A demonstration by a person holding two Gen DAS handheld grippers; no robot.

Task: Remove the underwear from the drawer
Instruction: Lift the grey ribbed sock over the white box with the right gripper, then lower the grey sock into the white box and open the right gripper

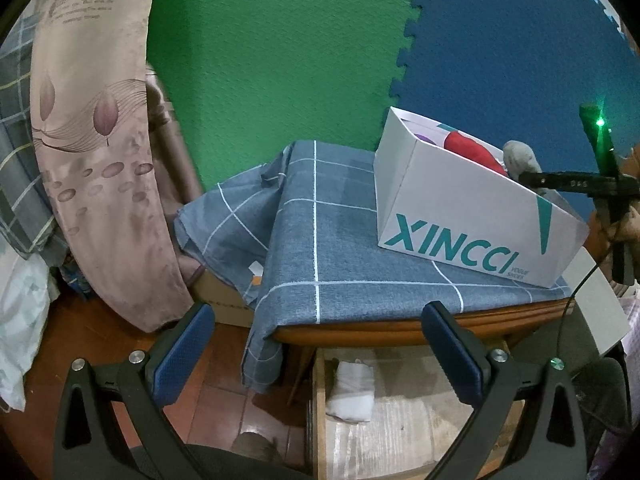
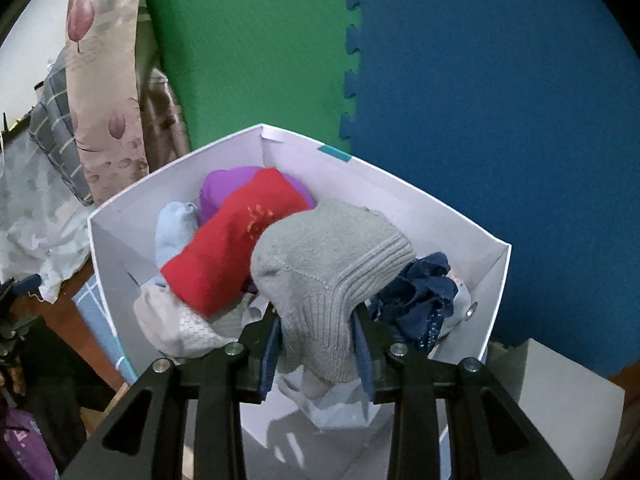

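Right gripper clamps grey sock over white box; next: release inside. Left gripper open above drawer.

A floral curtain hangs beside green and blue foam mats, above a checked grey-blue cloth.

On the side of the white shoe box in your left wrist view you can read "XINCCI" in large teal letters, with small print "VOGUE SHOES" beside it. The curtain's printed lines stay illegible to you.
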